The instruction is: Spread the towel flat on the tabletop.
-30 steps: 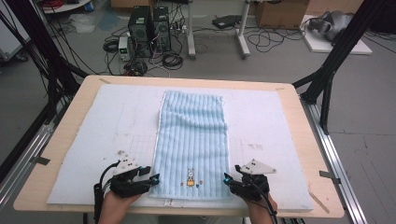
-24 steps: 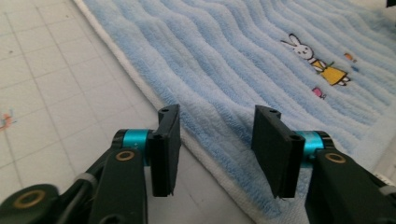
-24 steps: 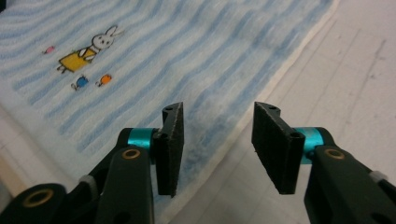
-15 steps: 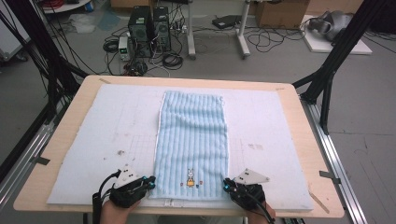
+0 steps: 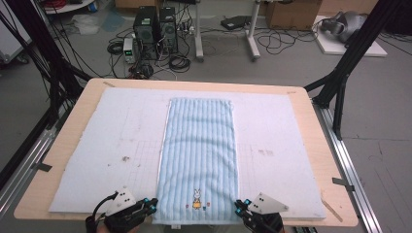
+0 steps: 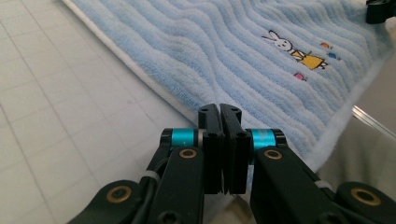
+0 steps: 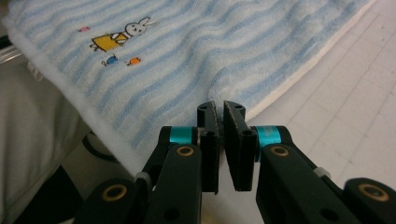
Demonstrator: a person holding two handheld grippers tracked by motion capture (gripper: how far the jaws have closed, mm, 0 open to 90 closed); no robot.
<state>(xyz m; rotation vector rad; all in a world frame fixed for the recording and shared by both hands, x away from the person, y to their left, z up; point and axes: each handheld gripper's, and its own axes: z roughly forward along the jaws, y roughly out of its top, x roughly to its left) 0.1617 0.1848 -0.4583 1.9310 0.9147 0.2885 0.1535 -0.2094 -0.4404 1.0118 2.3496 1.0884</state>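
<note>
A light blue striped towel (image 5: 199, 141) lies lengthwise on the white gridded mat (image 5: 116, 131), with a small embroidered rabbit (image 5: 197, 198) near its near end. My left gripper (image 5: 153, 204) sits at the towel's near left corner and my right gripper (image 5: 238, 205) at its near right corner. In the left gripper view the towel (image 6: 243, 51) has its white hem right at the tips of the left gripper (image 6: 219, 109), whose jaws are pressed together. In the right gripper view the right gripper (image 7: 219, 106) is pinched on the edge of the towel (image 7: 196, 51), which puckers at the tips. The towel's near hem overhangs the mat.
The wooden table (image 5: 318, 141) frames the mat, its near edge just below both grippers. Black frame legs (image 5: 350, 63) stand at the table's right and left. Computers (image 5: 155, 26) and cables lie on the floor beyond the far edge.
Both grippers have drawn back toward the near table edge. The towel has slid the same way with them, its rabbit end now closer to the edge.
</note>
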